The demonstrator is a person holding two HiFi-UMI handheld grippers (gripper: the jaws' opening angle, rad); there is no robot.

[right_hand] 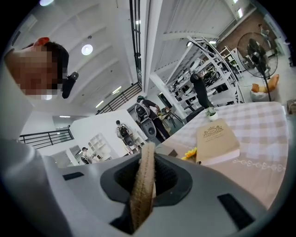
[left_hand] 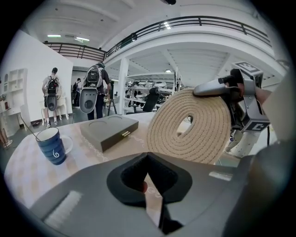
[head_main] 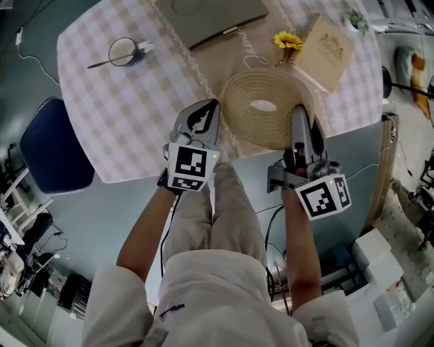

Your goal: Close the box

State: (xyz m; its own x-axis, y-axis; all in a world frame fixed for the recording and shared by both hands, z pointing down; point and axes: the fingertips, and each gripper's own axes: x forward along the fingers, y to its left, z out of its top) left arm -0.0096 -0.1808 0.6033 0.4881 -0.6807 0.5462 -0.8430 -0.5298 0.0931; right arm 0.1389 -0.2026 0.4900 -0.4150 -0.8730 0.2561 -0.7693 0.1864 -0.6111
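The grey flat box (head_main: 210,17) lies at the far side of the table with its lid down and a gold latch at the front; in the left gripper view the box (left_hand: 108,131) sits beyond the jaws. A round woven mat (head_main: 244,115) stands tilted up off the table, with my right gripper (head_main: 298,115) shut on its right rim. The mat's edge (right_hand: 142,185) runs between the right jaws. My left gripper (head_main: 209,108) hovers just left of the mat (left_hand: 203,134), its jaws shut with nothing between them.
A blue cup (head_main: 124,51) with a spoon stands at the far left of the checked tablecloth (head_main: 135,115). A tan book (head_main: 324,42) and a yellow flower (head_main: 287,39) lie at the far right. A blue chair (head_main: 54,146) stands left of the table.
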